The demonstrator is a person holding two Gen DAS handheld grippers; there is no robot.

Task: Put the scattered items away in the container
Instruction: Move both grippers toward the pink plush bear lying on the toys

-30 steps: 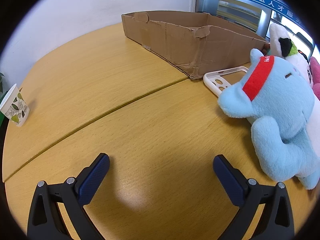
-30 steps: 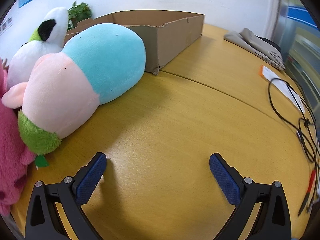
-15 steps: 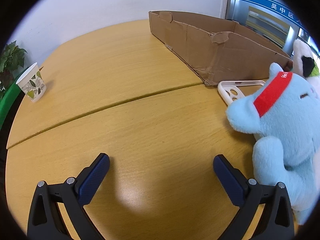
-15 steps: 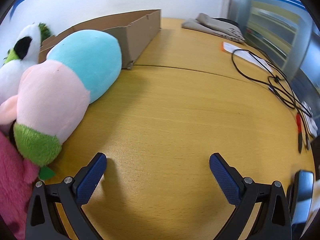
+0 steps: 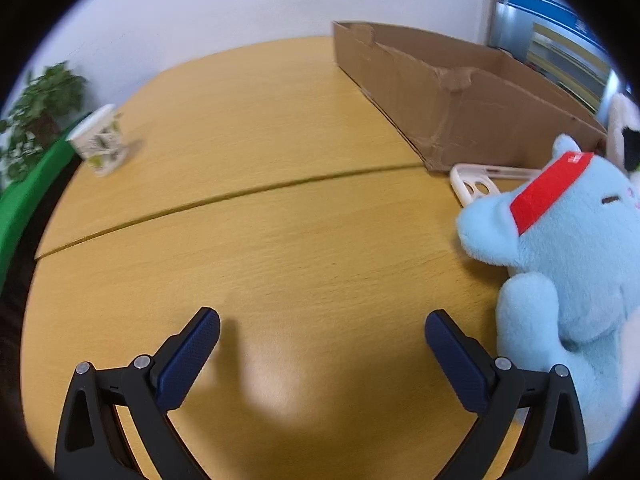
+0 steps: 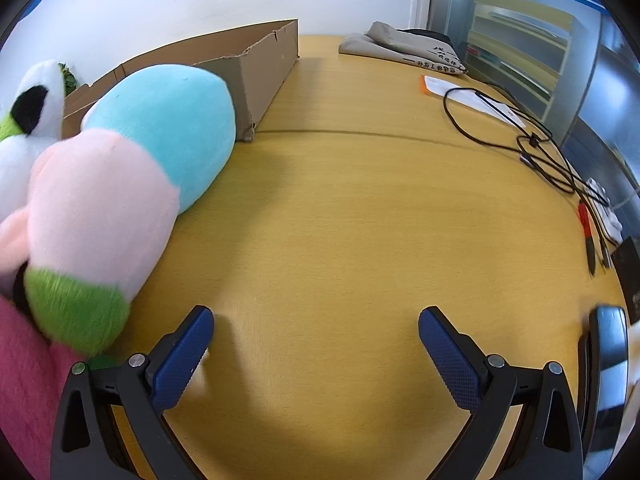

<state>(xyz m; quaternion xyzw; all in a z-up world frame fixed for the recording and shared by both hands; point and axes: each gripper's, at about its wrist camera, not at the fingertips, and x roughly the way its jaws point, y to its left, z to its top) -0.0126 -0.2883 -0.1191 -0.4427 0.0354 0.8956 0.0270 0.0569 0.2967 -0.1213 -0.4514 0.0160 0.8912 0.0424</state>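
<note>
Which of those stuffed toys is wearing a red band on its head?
The light blue plush at the right of the left wrist view: a red headband crosses its forehead. The white and black one behind it and the pink, blue and green one show no band.

Wooden table [image 5: 280, 240] bears cardboard box [image 5: 460, 92], plush toys [image 6: 132, 168], paper cup [image 5: 98, 144].

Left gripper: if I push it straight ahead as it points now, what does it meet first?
Probably nothing: the left gripper points over bare table; the box sits right of that line.
</note>
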